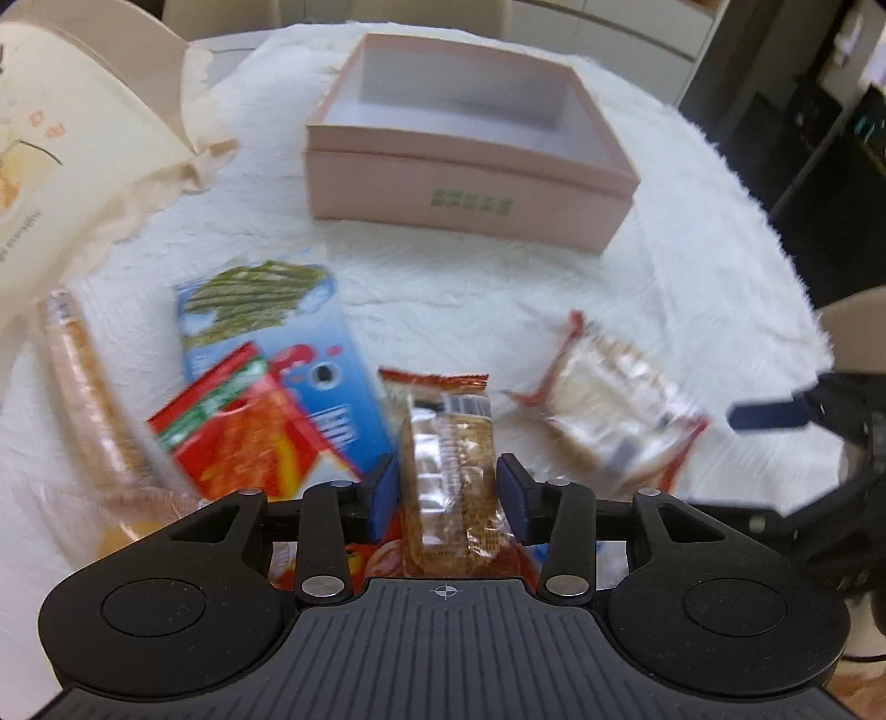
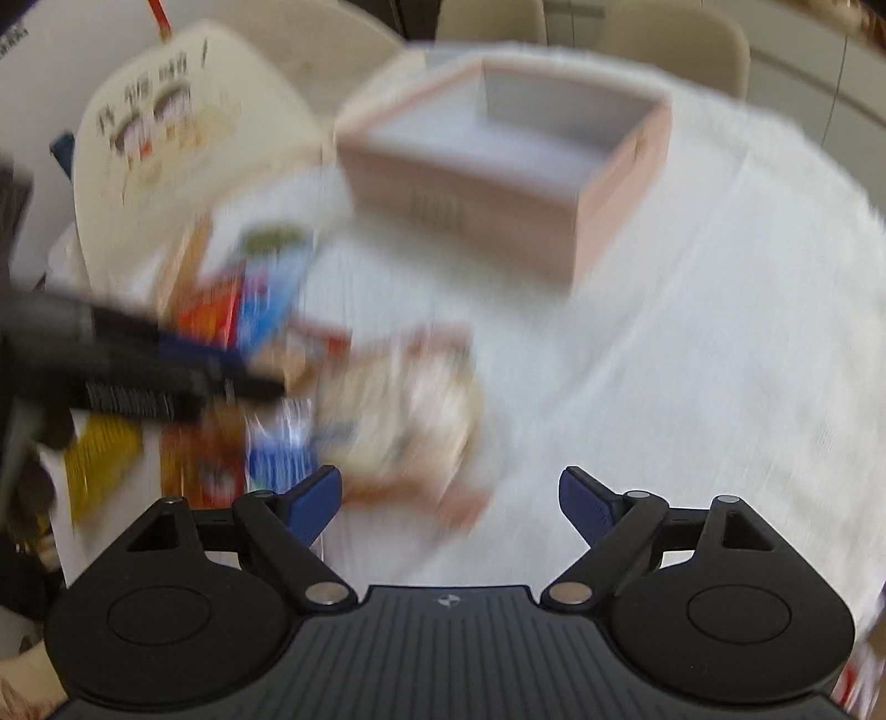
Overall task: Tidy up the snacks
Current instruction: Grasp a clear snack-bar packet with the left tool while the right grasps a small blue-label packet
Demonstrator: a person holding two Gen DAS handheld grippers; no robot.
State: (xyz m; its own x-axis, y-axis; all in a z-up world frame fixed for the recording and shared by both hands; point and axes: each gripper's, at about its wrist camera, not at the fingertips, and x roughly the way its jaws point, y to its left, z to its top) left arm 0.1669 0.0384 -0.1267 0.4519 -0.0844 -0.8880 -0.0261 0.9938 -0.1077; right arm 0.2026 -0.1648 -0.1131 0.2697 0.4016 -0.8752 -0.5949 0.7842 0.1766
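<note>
My left gripper (image 1: 447,487) is shut on a clear-wrapped biscuit packet (image 1: 451,471) with a red-orange top edge, held above the snack pile. An open pink box (image 1: 465,160) stands empty at the back of the white cloth; it also shows in the blurred right wrist view (image 2: 498,183). Loose snacks lie in front of it: a blue packet (image 1: 277,343), a red packet (image 1: 243,426), a clear-wrapped cake (image 1: 609,410) and a long wafer pack (image 1: 83,387). My right gripper (image 2: 449,498) is open and empty, just above the cake packet (image 2: 404,426), right of the left gripper (image 2: 138,376).
A cream paper bag (image 1: 66,144) leans at the left, also seen in the right wrist view (image 2: 183,133). The table is covered with a fluffy white cloth (image 1: 692,266). Beige chairs (image 2: 664,44) stand behind the table. The right gripper's blue finger (image 1: 769,415) pokes in at the right.
</note>
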